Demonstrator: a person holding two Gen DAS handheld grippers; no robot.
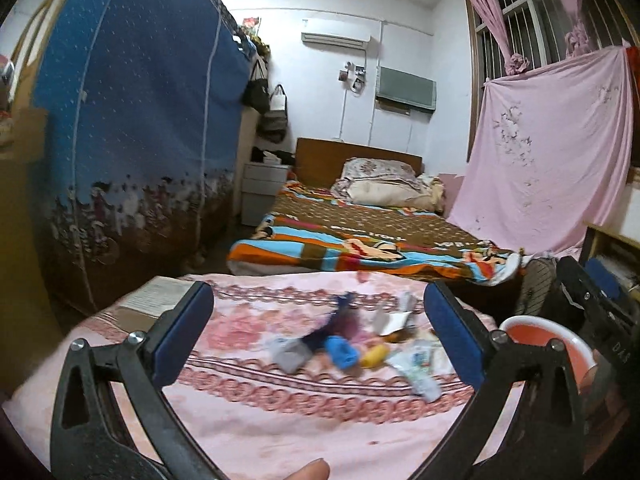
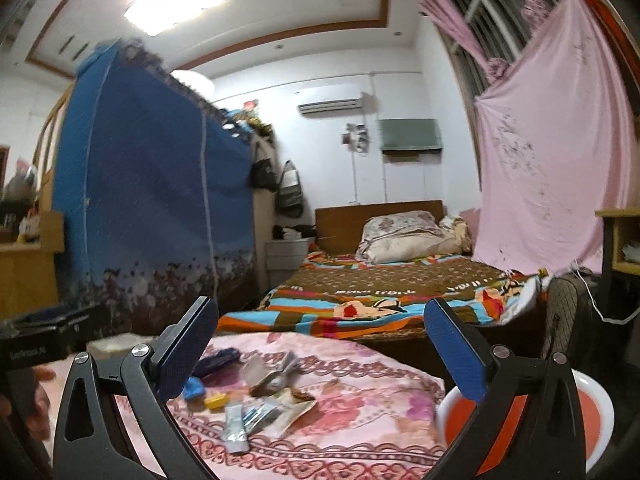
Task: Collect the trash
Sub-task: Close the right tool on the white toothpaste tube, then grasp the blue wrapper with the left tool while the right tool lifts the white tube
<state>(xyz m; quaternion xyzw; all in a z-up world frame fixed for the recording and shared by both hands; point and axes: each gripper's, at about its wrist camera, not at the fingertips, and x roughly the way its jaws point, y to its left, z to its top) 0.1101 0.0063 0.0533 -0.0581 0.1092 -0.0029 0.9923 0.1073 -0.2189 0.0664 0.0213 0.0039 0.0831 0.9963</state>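
Zero items collected: as far as visible, every scrap is on the pink cloth [image 1: 260, 412] and the bin shows only bare orange inside.
left claw: left gripper [image 1: 320, 336] spread wide, nothing between the pads, hovering above the cloth.
right claw: right gripper [image 2: 322, 354] also spread wide, holding nothing.
trash pile: loose heap [image 1: 352, 344] ahead of the left claw, between its fingers in view; blurred, so pieces are hard to name.
pieces seen: blue lump [image 1: 341, 353], yellow piece [image 1: 374, 356], white wrapper [image 1: 416, 372]; in the right view silver sachets [image 2: 244, 424] and a tan packet [image 2: 294, 406] lie ahead of the right claw, toward its left finger.
bin: white-rimmed orange tub [image 2: 452, 404] just beside the right claw's right finger, low and off the cloth edge; seen to the right of the left claw [image 1: 536, 334].
left to do: judged all of it, every pick and drop.
stage: judged approach, neither claw touching trash.
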